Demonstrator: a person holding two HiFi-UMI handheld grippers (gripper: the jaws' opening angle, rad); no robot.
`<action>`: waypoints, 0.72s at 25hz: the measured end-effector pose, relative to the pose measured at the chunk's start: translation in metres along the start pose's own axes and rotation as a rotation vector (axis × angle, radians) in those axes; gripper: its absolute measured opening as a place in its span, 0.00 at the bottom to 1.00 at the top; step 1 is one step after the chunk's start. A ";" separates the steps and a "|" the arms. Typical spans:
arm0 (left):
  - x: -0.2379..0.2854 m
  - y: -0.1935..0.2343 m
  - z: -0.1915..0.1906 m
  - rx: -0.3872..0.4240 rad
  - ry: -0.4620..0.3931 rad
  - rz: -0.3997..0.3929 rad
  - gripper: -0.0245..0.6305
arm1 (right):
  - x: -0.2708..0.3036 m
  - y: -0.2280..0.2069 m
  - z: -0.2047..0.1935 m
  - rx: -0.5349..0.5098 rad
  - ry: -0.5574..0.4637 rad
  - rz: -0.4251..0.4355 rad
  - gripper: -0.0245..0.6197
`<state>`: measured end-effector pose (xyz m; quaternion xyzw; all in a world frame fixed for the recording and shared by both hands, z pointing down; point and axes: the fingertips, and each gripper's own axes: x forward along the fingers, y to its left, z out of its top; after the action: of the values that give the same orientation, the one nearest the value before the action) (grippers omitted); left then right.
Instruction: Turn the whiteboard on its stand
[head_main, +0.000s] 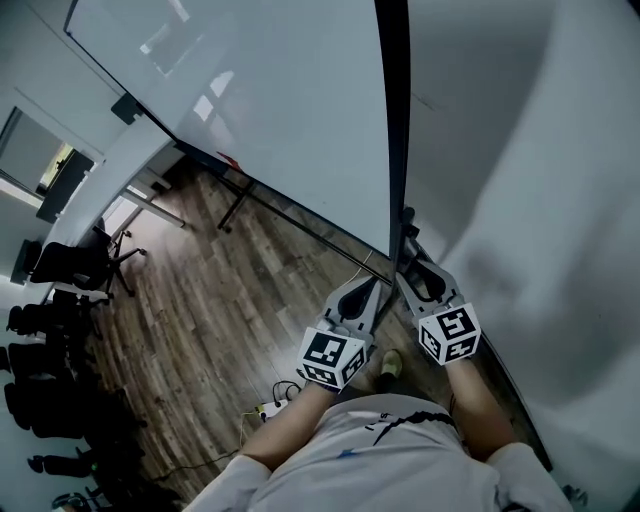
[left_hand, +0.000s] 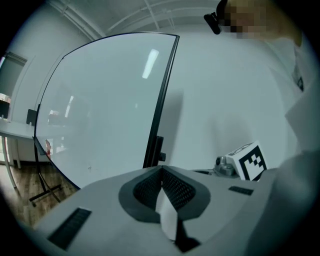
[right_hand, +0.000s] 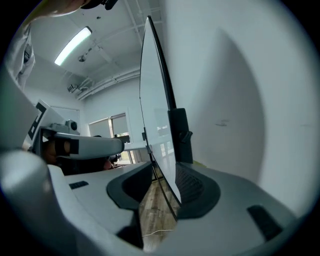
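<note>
The big whiteboard (head_main: 270, 110) stands on its dark stand, its black side frame (head_main: 397, 130) running straight up in the head view. My right gripper (head_main: 412, 265) is at the board's lower corner. In the right gripper view the board's thin edge (right_hand: 165, 165) passes between the open jaws of my right gripper (right_hand: 162, 172), close to the right pad (right_hand: 190, 185), with a gap on the left side. My left gripper (head_main: 362, 290) hangs just left of the frame, its jaws closed tip to tip. In its own view my left gripper (left_hand: 161, 170) points at the board (left_hand: 100, 110) with nothing held.
A white wall (head_main: 540, 200) stands close behind the board on the right. Stand legs (head_main: 235, 205) and a table leg (head_main: 150, 200) rest on the wooden floor. Dark office chairs (head_main: 70, 265) crowd the left. A power strip with cables (head_main: 270, 408) lies near my feet.
</note>
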<state>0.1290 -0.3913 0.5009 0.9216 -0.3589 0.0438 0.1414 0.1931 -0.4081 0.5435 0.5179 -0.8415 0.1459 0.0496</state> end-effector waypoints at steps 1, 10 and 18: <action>0.003 0.003 0.000 0.002 0.001 0.005 0.06 | 0.005 -0.006 -0.002 0.002 0.004 -0.001 0.25; 0.026 0.018 -0.004 -0.006 0.003 0.025 0.06 | 0.053 -0.039 -0.005 -0.084 -0.003 0.028 0.39; 0.026 0.021 -0.007 -0.009 0.015 0.040 0.06 | 0.080 -0.034 0.004 -0.165 -0.016 0.088 0.39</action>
<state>0.1344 -0.4215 0.5168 0.9132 -0.3765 0.0519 0.1474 0.1866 -0.4922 0.5655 0.4756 -0.8730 0.0741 0.0790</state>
